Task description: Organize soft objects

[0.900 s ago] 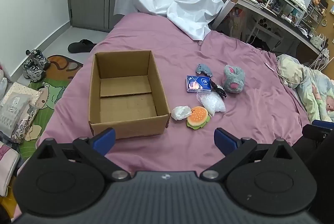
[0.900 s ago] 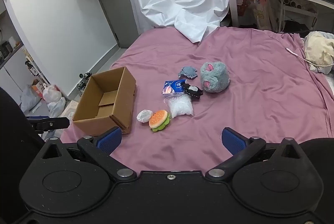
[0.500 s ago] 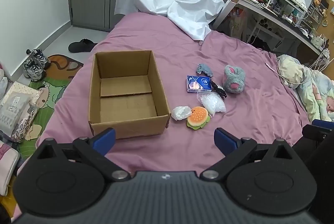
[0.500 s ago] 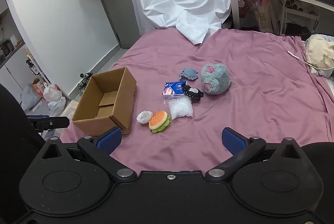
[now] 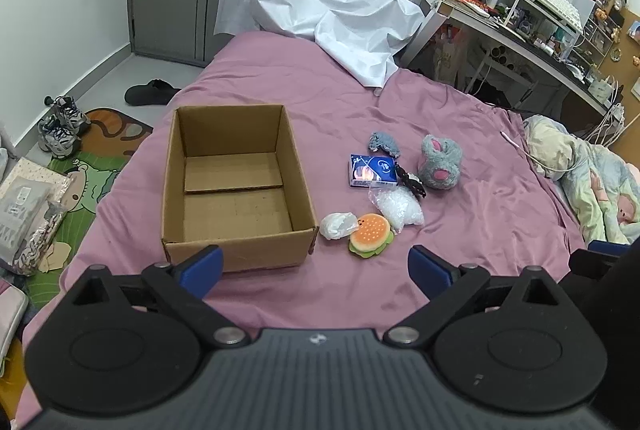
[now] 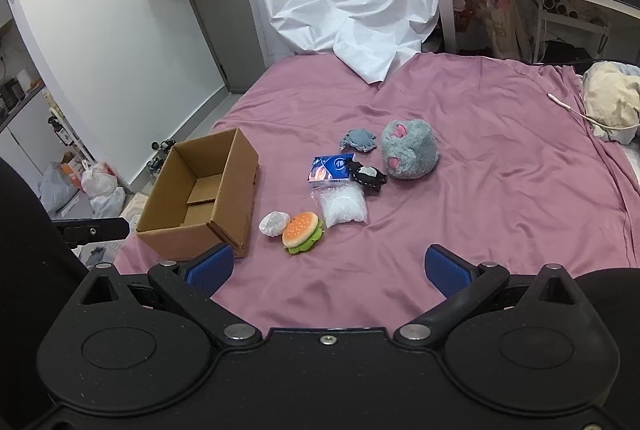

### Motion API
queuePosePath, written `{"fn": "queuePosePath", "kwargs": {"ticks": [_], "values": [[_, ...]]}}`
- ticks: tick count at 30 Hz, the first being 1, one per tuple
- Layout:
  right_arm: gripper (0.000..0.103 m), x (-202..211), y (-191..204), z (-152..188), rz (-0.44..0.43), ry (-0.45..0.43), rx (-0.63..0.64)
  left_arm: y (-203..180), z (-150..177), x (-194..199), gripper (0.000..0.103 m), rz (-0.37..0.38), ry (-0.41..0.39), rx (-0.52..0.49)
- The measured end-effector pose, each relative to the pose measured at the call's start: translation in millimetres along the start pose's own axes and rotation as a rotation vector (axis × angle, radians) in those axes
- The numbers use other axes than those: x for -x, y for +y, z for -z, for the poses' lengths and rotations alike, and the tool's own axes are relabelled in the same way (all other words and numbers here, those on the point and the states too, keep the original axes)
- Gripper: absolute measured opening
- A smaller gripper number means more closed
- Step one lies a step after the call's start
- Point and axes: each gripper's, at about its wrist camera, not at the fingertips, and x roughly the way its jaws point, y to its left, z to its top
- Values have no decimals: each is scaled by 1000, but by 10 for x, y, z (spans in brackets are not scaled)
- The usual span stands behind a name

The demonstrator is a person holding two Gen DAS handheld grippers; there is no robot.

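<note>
- The left gripper tilts downward, its jaws spread wide with nothing between the blue pads.
- The right gripper tilts downward too, its jaws fully apart and empty, blue pads clear of any contact.
- Each gripper shows at the edge of the other's view, the two side by side.

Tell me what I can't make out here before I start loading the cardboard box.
- Cardboard box, right wrist view: its near wall hides most of the floor.
- Black item, both views: too small to identify, partly overlapping the blue packet.
- White wad, both views: material unclear; the hamburger plush touches it.
- Grey plush, left wrist view: underside hidden against the bedsheet.
- Right gripper: body cut off by the bottom edge.
</note>
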Motion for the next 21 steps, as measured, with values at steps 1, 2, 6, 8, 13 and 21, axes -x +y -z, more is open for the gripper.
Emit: {"fn": "queuePosePath", "kwargs": {"ticks": [1, 2, 6, 8, 13, 21], "values": [[103, 0, -1, 2, -1, -1, 2, 2, -1, -1, 98, 0, 1, 1], [103, 0, -1, 2, 0, -2, 3, -1, 0, -4, 98, 0, 0, -1], [103, 1, 3, 0, 1, -4, 4, 8, -1, -12, 98, 5, 7, 5], [103, 0, 4, 1, 3, -4, 4, 16, 1, -10, 98, 1, 4, 2], [103, 2, -4, 3, 2, -5, 5, -2, 0, -12, 98, 1, -2, -3], [103, 11, -11, 0, 2, -8, 2, -15, -8, 2, 98, -1, -10, -17]]}}
